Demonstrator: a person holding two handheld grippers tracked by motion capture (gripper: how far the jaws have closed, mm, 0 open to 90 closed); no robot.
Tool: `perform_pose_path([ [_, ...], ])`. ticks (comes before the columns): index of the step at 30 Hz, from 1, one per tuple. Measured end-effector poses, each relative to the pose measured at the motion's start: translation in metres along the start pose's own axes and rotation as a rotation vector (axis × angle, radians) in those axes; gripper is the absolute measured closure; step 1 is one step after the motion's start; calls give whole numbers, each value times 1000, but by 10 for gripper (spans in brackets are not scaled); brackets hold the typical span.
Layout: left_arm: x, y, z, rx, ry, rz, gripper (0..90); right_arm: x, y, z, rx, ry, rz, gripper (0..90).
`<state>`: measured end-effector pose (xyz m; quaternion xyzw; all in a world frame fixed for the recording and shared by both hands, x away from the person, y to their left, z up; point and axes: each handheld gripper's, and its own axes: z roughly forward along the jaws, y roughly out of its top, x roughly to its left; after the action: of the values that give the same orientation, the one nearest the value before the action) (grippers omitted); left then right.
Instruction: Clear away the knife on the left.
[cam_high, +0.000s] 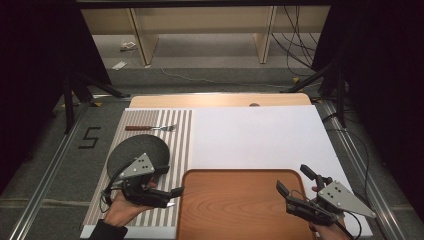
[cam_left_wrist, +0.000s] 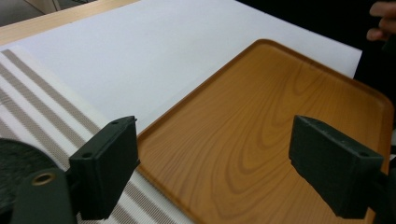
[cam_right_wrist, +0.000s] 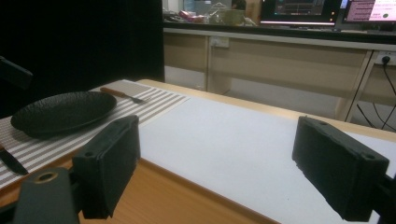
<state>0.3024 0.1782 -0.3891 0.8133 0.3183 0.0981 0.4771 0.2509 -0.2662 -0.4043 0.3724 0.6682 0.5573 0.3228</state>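
**Colleague:** Where did the tray sit when you paused?

**Me:** The wooden tray (cam_high: 240, 205) lay flat at the near edge of the table, between my two tools. My left gripper (cam_high: 172, 192) hung over the striped placemat (cam_high: 182, 130) just beside the tray's left rim, jaws pointing right toward it. My right gripper (cam_high: 295, 185) hovered over the tray's right end, jaws aimed away from me and to the left.

**Colleague:** Open or closed?

**Me:** Both stood wide, holding nothing. In the left gripper view I saw the tray (cam_left_wrist: 261, 135) spread between the two black pads.

**Colleague:** What did the next move hinge on?

**Me:** The tray's long axis ran left to right, so each short end faced one tool. I judged the left one nearer a rim to grasp; the right would have had to drop and turn.

**Colleague:** Surfaces?

**Me:** The tray was smooth, with swirling grain, rounded corners and a shallow raised lip. The white board (cam_high: 260, 135) under it looked matte. The round black plate (cam_right_wrist: 63, 112) had a rough, pebbled finish and rested on the woven placemat, with a wooden-handled fork (cam_high: 150, 128) lying beyond it.
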Motion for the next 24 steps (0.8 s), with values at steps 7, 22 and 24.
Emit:
perform_pose_path([
  [7, 10, -4, -7, 110, 39, 37, 149, 0, 0, 0, 3, 0, -3, 162],
  [22, 36, -23, -8, 384, 24, 45, 155, 0, 0, 1, 0, 7, -12, 162],
  [24, 37, -25, -10, 408, 20, 48, 159, 0, -1, 2, 6, 4, -10, 162],
])
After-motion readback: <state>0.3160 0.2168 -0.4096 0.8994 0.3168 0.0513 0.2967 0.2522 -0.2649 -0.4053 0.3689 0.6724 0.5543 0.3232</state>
